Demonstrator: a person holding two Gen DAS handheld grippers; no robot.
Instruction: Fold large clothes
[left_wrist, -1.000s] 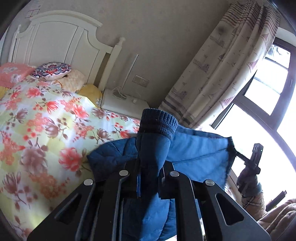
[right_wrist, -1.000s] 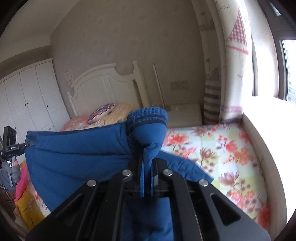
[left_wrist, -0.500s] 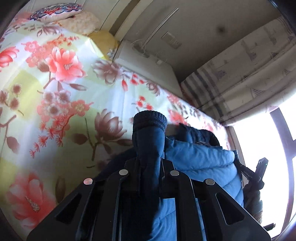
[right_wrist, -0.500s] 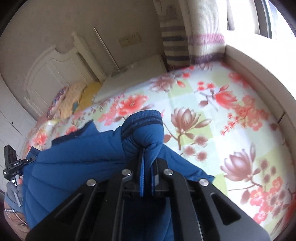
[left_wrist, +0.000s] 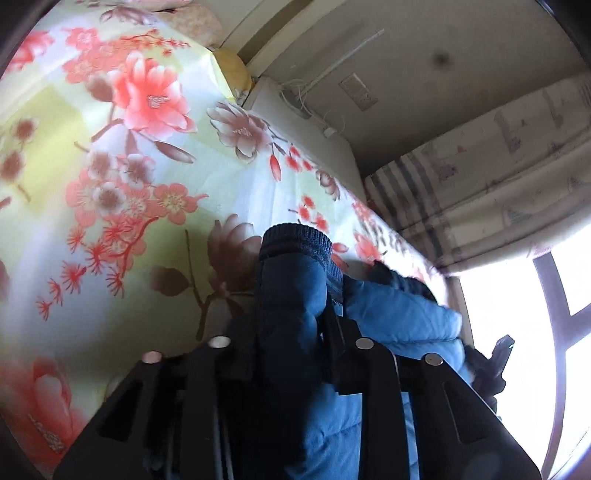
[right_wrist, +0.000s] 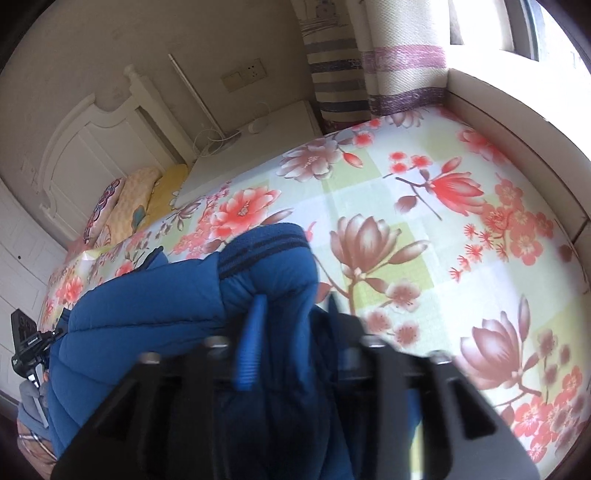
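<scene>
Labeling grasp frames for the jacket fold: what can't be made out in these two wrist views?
- Right wrist view: the right hand-held gripper is motion-blurred; whether its fingers touch the blue jacket sleeve between them is unclear.
- Left wrist view: the sleeve cuff hides the left hand-held gripper's pads; jaws just opened.
- Both views: the jacket's lower part is hidden behind gripper bodies.

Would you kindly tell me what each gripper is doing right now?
Left gripper: jaws just opening, the blue jacket's left cuff between them.
Right gripper: jaws just opened wide, right cuff loose between them.
</scene>
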